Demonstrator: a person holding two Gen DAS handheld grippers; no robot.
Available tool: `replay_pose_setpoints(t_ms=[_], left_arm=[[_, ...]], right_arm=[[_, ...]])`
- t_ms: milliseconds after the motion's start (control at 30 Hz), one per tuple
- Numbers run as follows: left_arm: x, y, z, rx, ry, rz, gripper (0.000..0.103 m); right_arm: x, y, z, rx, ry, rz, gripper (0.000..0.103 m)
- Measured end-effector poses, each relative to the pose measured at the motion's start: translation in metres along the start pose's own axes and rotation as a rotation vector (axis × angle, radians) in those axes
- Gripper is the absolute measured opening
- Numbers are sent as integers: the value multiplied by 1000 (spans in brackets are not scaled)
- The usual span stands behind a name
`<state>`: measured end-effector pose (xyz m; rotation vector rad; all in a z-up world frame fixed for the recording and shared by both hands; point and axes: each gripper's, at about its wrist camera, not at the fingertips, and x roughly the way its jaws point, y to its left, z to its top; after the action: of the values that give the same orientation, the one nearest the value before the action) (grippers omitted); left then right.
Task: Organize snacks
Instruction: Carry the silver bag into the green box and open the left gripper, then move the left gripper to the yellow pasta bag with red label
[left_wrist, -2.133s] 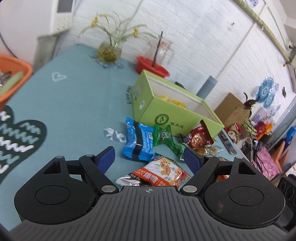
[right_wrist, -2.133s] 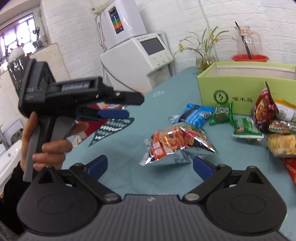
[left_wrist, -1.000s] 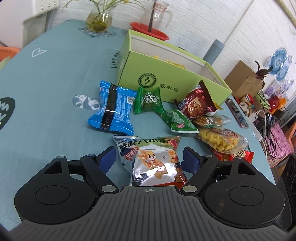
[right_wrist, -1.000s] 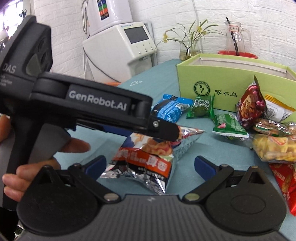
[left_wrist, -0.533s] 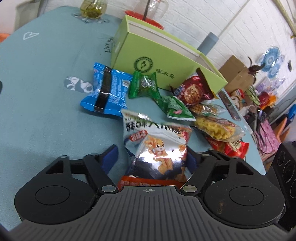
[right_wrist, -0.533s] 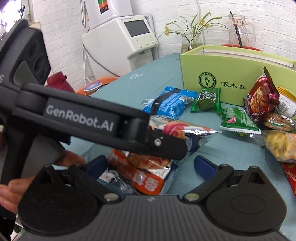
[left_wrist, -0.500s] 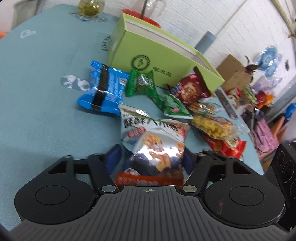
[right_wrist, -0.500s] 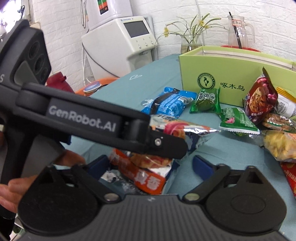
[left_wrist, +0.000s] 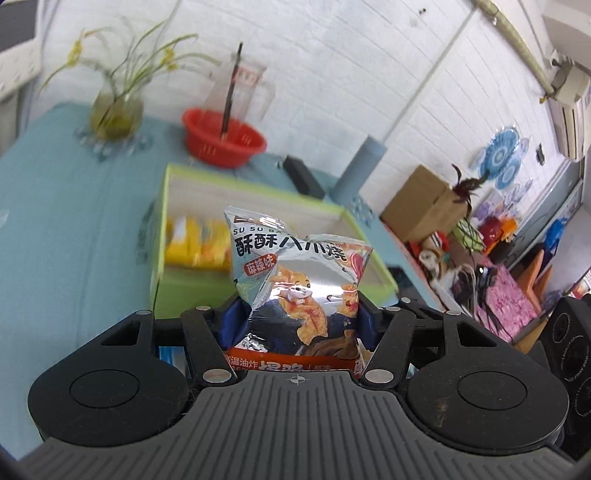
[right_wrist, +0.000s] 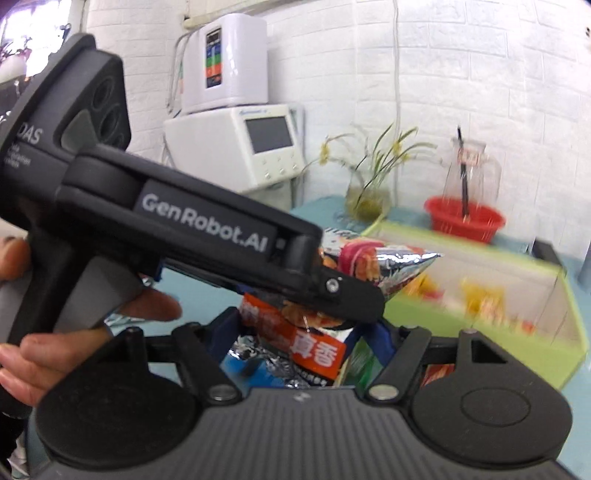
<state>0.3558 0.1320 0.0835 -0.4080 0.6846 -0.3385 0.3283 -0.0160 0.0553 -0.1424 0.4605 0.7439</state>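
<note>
My left hand-held gripper (left_wrist: 297, 321) pinches silver-orange foil snack bag (left_wrist: 295, 273) above green cardboard box (left_wrist: 184, 284); right hand-held gripper (right_wrist: 301, 334) closing, pads against same bag.

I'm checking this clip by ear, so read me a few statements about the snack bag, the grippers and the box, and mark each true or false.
1. The left gripper pinches the silver snack bag by its sides. True.
2. The green box is empty. False: yellow packets lie inside.
3. The right gripper has the same bag between its fingers. True; its jaws are closing.
4. The red basket sits inside the box. False: it stands behind it, near the wall.
5. The bag lies flat on the table. False: it is held up over the box.
</note>
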Motion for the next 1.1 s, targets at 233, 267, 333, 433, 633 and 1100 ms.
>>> replay_pose_setpoints(t_ms=[233, 267, 333, 433, 633, 1100], left_arm=[[99, 20, 66, -53, 85, 6, 44], [112, 24, 68, -61, 101, 10, 45], [129, 31, 71, -67, 117, 19, 53], [125, 36, 71, -54, 75, 28, 58], [74, 25, 62, 14, -41, 45, 69], [11, -33, -50, 45, -11, -37, 77]], right_arm=[[66, -87, 34, 64, 95, -24, 73], [74, -95, 33, 70, 113, -29, 73], [85, -108, 30, 72, 135, -55, 80], [86, -121, 27, 73, 132, -96, 86], [35, -131, 14, 101, 37, -127, 94], [-113, -90, -73, 200, -25, -264, 102]])
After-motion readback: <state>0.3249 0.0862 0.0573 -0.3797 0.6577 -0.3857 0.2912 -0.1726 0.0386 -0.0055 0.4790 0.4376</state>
